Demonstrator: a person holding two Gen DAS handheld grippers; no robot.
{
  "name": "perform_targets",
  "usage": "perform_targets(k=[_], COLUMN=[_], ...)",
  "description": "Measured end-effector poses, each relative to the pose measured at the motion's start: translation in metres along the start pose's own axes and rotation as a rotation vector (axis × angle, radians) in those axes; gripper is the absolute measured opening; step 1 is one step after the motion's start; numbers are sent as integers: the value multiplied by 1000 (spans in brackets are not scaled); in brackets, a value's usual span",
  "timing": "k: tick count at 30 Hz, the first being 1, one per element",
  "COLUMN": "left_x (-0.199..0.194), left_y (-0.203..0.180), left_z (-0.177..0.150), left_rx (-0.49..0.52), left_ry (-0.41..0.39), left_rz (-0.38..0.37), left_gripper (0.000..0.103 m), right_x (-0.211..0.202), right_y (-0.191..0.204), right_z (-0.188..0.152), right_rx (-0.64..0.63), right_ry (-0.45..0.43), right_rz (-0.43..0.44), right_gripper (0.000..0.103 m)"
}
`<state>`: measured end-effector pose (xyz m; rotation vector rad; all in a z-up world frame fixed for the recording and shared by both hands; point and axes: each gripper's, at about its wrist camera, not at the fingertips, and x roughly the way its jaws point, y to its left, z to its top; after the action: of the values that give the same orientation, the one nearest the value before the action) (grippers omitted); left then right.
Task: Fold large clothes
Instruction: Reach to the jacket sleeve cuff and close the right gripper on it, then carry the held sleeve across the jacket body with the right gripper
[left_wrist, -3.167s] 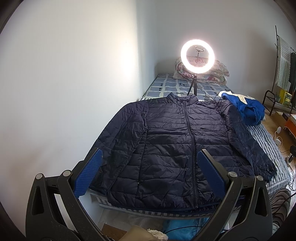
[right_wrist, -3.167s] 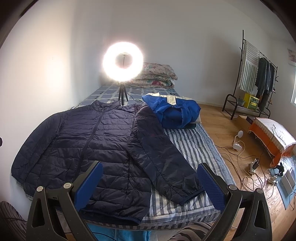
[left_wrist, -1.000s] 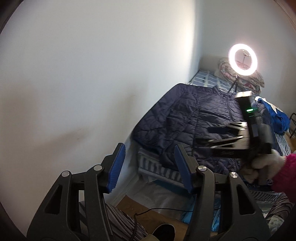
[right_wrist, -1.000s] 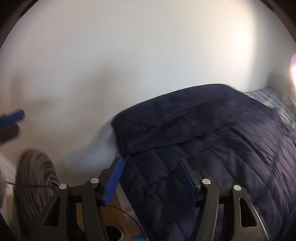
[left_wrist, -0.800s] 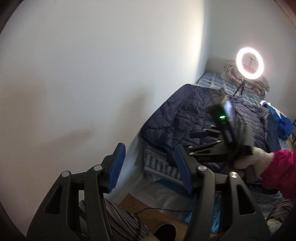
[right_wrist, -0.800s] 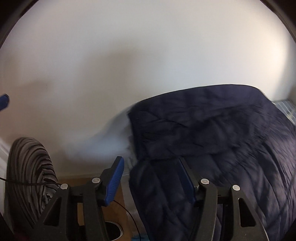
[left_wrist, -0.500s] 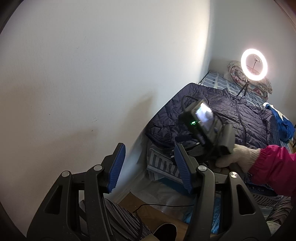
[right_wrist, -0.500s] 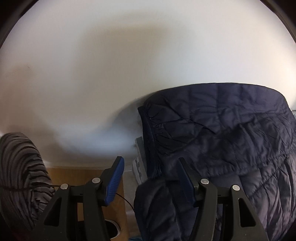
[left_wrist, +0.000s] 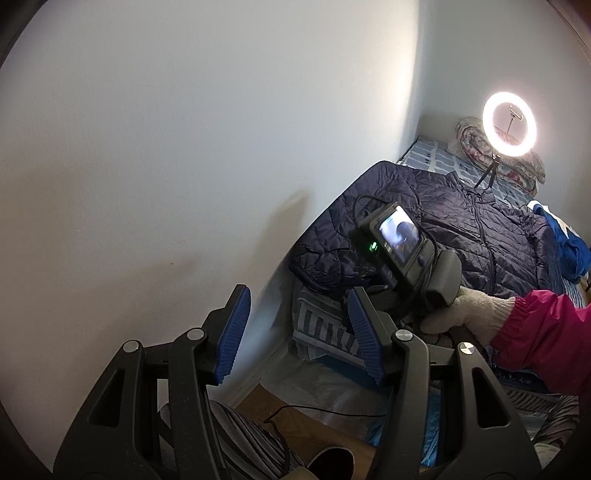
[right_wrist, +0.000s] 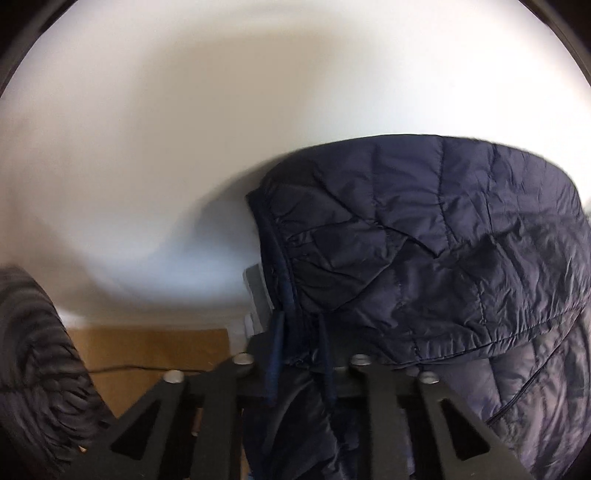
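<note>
A navy quilted jacket (left_wrist: 461, 229) lies spread on the bed beside the white wall. My left gripper (left_wrist: 295, 332) is open and empty, held off the bed's near corner, apart from the jacket. In the right wrist view my right gripper (right_wrist: 299, 354) is shut on the jacket's (right_wrist: 424, 258) hem at the corner near the sleeve cuff. From the left wrist view the right gripper's body and screen (left_wrist: 399, 243) show over that corner, held by a gloved hand in a pink sleeve.
A lit ring light (left_wrist: 509, 129) on a tripod stands at the bed's far end by folded quilts. A blue garment (left_wrist: 570, 243) lies at the right. The striped mattress edge (left_wrist: 321, 325), a cardboard sheet (right_wrist: 147, 354) and a cable are on the floor below.
My right gripper moved left and down to the jacket's near-left corner and shut on its hem. My left gripper narrowed, swung left toward the wall and stayed there.
</note>
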<state>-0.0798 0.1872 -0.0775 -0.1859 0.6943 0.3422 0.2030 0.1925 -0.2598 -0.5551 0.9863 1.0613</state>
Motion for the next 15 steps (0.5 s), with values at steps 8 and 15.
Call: perform_targets(k=[8,15], left_x=[4,11], left_y=[-12,-25], left_z=[5,11], left_rx=[37,89], left_ry=[-17,-32], left_rz=[-10,-42], left_gripper=[57,57], right_x=[-47,-104], right_y=[-40,-99], right_z=[-3,-15], right_rx=[207,407], right_ry=[-139,-267], right_rz=[66,43], right_gripper=[0,0])
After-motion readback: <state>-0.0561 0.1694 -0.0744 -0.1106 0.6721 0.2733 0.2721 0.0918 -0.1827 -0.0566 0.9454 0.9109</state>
